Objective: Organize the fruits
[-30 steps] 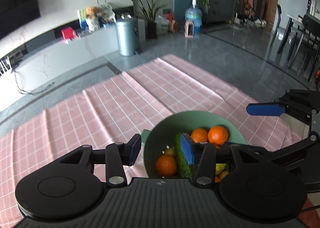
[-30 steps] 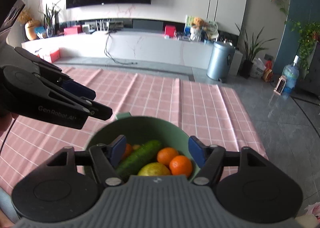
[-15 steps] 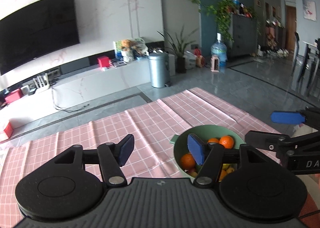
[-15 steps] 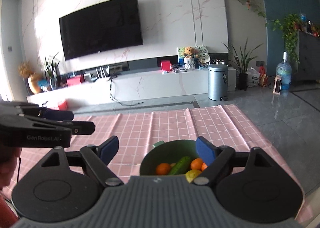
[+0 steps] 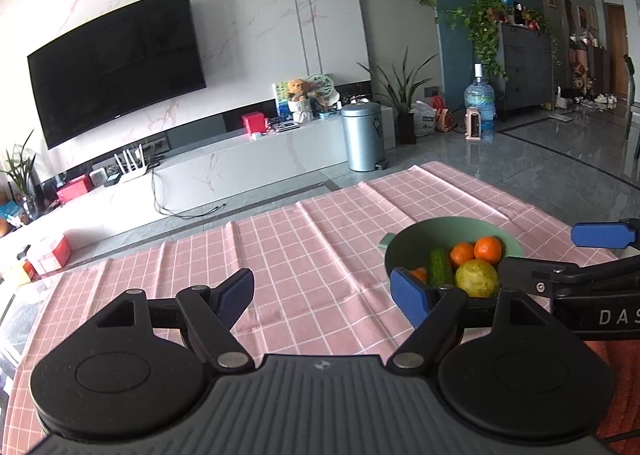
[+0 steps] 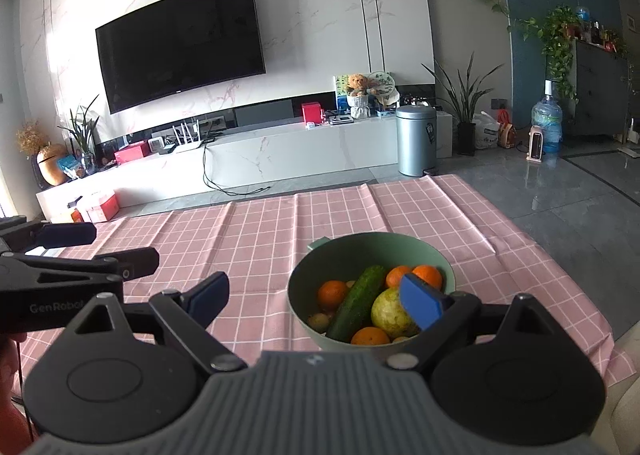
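Left wrist view: my left gripper (image 5: 322,293) has just been opening, jaws wide, nothing between them, over bare pink checked tablecloth (image 5: 280,247). Green bowl (image 5: 404,243) sits right, near the table edge.

Right wrist view: my right gripper (image 6: 318,295) has also just spread, empty. Cucumber (image 6: 356,303) looks firm, waxy, probably slippery; I'd grip mid-length. Oranges (image 6: 333,293) likely roll. Open cloth left.

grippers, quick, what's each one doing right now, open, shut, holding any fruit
left gripper: open, holding nothing; its jaws have just been opening, only tablecloth between them.
right gripper: open, holding nothing; jaws just been opening, above the green bowl.
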The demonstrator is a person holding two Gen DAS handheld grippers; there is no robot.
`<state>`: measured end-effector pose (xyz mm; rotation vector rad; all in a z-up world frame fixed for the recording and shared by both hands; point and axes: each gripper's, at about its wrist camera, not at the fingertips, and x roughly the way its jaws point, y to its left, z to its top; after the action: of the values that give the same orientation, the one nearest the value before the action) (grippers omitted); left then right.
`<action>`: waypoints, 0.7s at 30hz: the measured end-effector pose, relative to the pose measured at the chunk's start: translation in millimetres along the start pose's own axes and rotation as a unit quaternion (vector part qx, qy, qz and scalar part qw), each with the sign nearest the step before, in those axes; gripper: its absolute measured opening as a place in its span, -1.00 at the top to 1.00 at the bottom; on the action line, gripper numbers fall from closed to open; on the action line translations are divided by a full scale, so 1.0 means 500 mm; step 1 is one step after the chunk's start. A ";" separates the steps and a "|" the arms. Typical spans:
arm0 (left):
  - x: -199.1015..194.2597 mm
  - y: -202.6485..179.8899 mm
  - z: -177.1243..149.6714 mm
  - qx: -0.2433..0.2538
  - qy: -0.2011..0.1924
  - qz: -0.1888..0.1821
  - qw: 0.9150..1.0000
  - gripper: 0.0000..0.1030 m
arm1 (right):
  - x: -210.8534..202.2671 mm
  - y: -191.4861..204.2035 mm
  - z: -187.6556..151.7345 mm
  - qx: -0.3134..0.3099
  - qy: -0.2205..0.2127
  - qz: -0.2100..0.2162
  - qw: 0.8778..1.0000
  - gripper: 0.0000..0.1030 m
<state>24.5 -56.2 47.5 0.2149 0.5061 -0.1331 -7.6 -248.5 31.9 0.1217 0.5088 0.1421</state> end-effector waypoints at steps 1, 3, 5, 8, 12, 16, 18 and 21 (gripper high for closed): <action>0.004 0.000 -0.005 0.000 0.004 0.006 1.000 -0.80 | 0.004 0.000 -0.002 0.001 0.003 -0.002 1.000 -0.72; 0.011 0.001 -0.019 0.000 0.017 0.015 1.000 -0.81 | 0.009 0.006 -0.011 0.001 0.007 -0.006 1.000 -0.72; 0.022 0.005 -0.028 -0.004 0.029 0.017 0.999 -0.81 | 0.015 0.009 -0.019 -0.005 0.014 -0.011 1.000 -0.72; 0.030 0.016 -0.047 -0.013 0.050 0.019 0.998 -0.81 | 0.025 0.018 -0.033 -0.011 0.030 -0.018 0.999 -0.72; 0.042 0.023 -0.068 -0.014 0.082 0.023 0.996 -0.81 | 0.045 0.020 -0.049 -0.011 0.054 -0.023 0.998 -0.72; 0.049 0.024 -0.078 -0.016 0.098 0.019 0.995 -0.81 | 0.052 0.025 -0.053 -0.017 0.064 -0.024 0.998 -0.72; 0.050 0.026 -0.079 -0.020 0.100 0.016 0.995 -0.81 | 0.056 0.026 -0.055 -0.018 0.066 -0.024 0.997 -0.73; 0.051 0.027 -0.079 -0.020 0.103 0.016 0.994 -0.81 | 0.058 0.029 -0.056 -0.018 0.069 -0.024 0.997 -0.73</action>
<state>30.6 -35.6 3.3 0.1988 0.7096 -0.0699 1.9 -227.2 -4.1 0.0638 0.6457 0.1137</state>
